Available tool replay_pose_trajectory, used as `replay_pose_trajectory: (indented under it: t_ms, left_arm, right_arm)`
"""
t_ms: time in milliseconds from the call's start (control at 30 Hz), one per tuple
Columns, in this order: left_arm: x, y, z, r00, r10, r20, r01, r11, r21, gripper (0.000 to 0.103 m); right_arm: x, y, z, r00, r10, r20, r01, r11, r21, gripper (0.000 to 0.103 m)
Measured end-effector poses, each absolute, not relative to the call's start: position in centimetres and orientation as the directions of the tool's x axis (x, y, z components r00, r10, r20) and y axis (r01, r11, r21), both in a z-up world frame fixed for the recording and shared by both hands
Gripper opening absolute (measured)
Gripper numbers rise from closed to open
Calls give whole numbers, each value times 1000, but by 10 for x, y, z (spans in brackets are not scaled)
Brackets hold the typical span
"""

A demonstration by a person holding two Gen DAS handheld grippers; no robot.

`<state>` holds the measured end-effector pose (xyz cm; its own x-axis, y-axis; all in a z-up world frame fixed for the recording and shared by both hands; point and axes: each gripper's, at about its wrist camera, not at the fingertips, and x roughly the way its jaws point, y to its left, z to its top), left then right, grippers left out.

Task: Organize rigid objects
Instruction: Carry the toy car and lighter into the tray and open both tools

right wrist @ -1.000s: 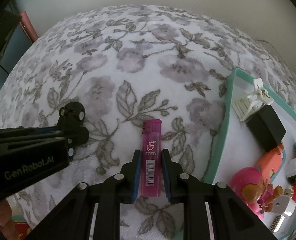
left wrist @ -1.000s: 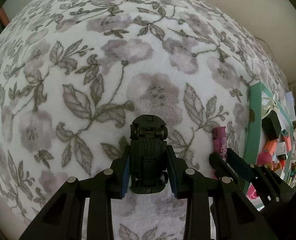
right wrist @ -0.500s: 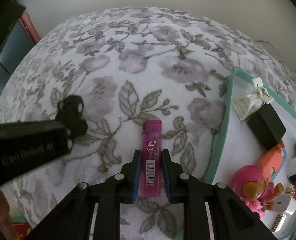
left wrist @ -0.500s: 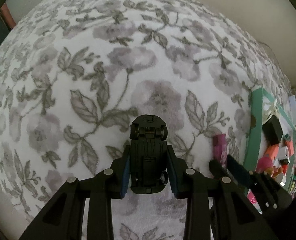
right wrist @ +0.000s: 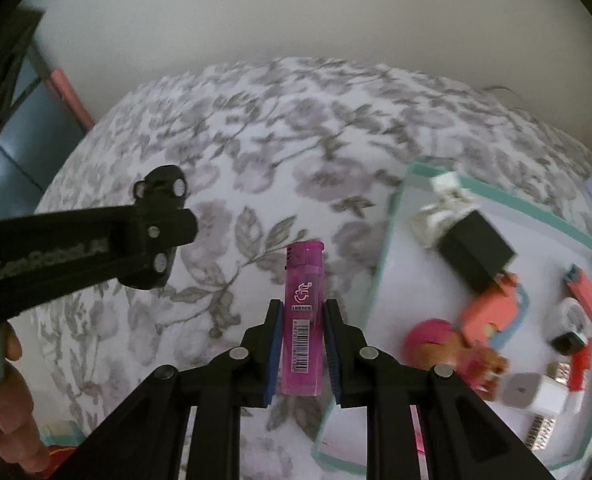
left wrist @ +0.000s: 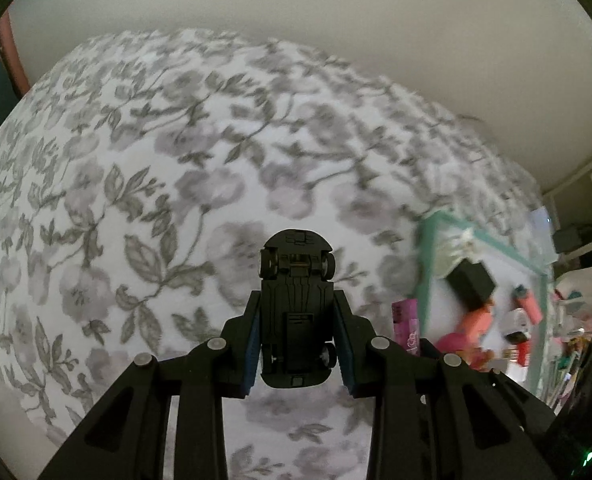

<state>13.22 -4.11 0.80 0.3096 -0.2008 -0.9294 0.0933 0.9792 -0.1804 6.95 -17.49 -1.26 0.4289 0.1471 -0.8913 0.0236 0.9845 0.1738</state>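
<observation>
Between my left hand-held gripper's (left wrist: 297,340) pads sits the car (left wrist: 296,312), clamped above the bed (left wrist: 136,200). On the right view, my right hand-held gripper (right wrist: 301,340) pinches the lighter (right wrist: 301,320) beside the tray (right wrist: 379,280); crowded contents could block placement.

Both grippers (left wrist: 297,322) (right wrist: 301,318) clamped, angled down
</observation>
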Motion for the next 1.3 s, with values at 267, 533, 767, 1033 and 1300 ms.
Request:
replay_pose_trajectory:
  t_ms: [267,533,767,1033,1300]
  left_arm:
    - [114,-83,28,330,-254,-909,193,961,-198,34]
    - [89,-141,23,256,-309,-916,327,920,-218,34]
    - [63,-183,15,196,-324,-926,423,880,-218,34]
    - [42,-218,-2,119,-323,-939,487,843,-228,34]
    - [30,-241,-15,96,-290,-952,511,835,-203,34]
  right_arm:
    - [46,-234,10,456,75,-887,173,970,171,21]
    - [23,-285,15,437,3,-899,315,936,156,21]
    - [0,-330,8,388,-52,-920,441,887,136,21]
    - [-17,-359,-9,311,-58,-949,486,867,107,21]
    - [-21,-364,-18,279,-33,-960,492,863,113,21]
